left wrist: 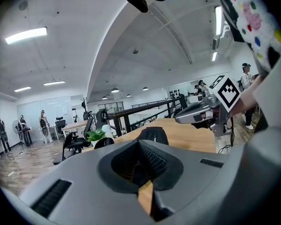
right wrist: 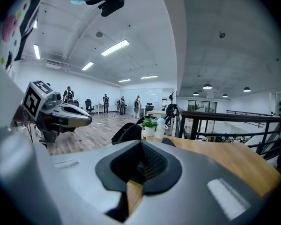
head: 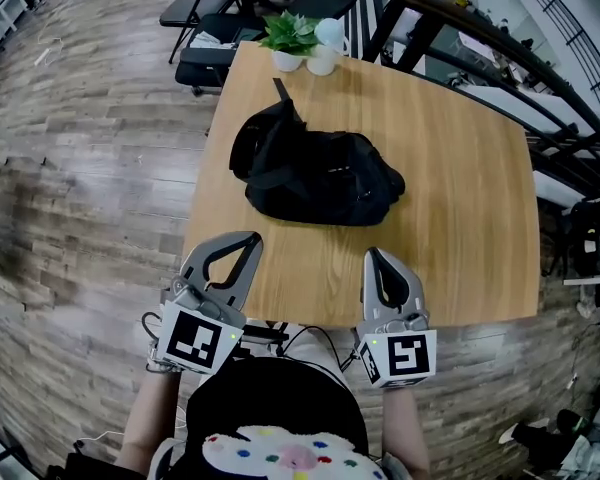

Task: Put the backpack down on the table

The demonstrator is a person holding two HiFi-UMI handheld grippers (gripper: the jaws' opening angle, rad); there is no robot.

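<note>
A black backpack (head: 315,173) lies slumped on the wooden table (head: 460,218), its strap pointing toward the far edge. My left gripper (head: 248,240) hovers over the table's near edge, shut and holding nothing, a short way in front of the bag. My right gripper (head: 373,256) is beside it, also shut and empty. In the left gripper view the backpack (left wrist: 152,134) shows just past the closed jaws (left wrist: 140,143), with the right gripper (left wrist: 199,111) off to the side. From the right gripper view the bag (right wrist: 129,131) sits beyond its closed jaws (right wrist: 141,143).
A small potted plant (head: 290,36) and a white vase (head: 327,46) stand at the table's far edge. Black office chairs (head: 210,8) are behind the table. A dark railing (head: 500,38) runs along the right. Wood floor surrounds the table.
</note>
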